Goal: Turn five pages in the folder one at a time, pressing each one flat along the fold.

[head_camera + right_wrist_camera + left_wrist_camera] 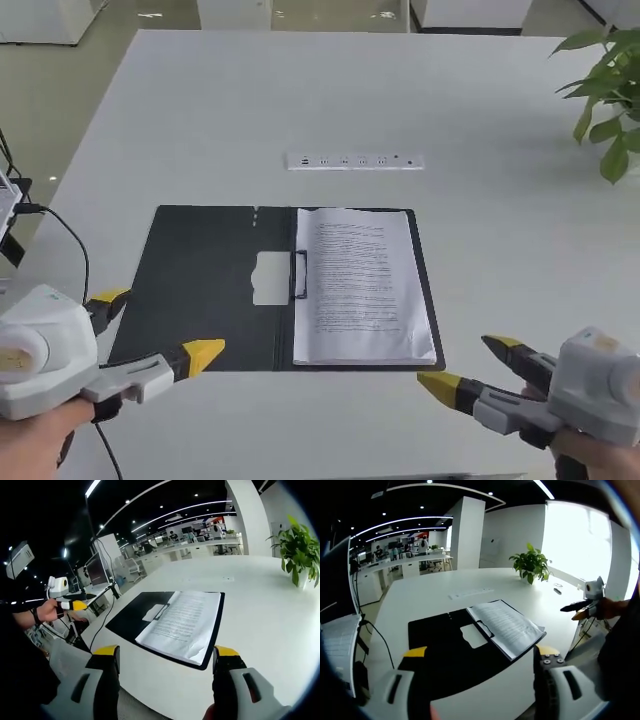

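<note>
A black folder (pixel 210 285) lies open on the white table, with a stack of printed pages (pixel 360 285) on its right half held by a clip (pixel 299 274) at the fold. The folder (pixel 450 645) and pages (pixel 507 625) appear in the left gripper view, and the folder (pixel 135 612) and pages (pixel 185 620) in the right gripper view. My left gripper (pixel 160 330) hovers open off the folder's near left corner. My right gripper (pixel 478 365) hovers open just off the near right corner. Neither touches the folder.
A white power strip (pixel 355 161) lies on the table beyond the folder. A potted plant (pixel 610 90) stands at the far right. A black cable (pixel 65 235) runs along the left edge. An open office with desks lies behind.
</note>
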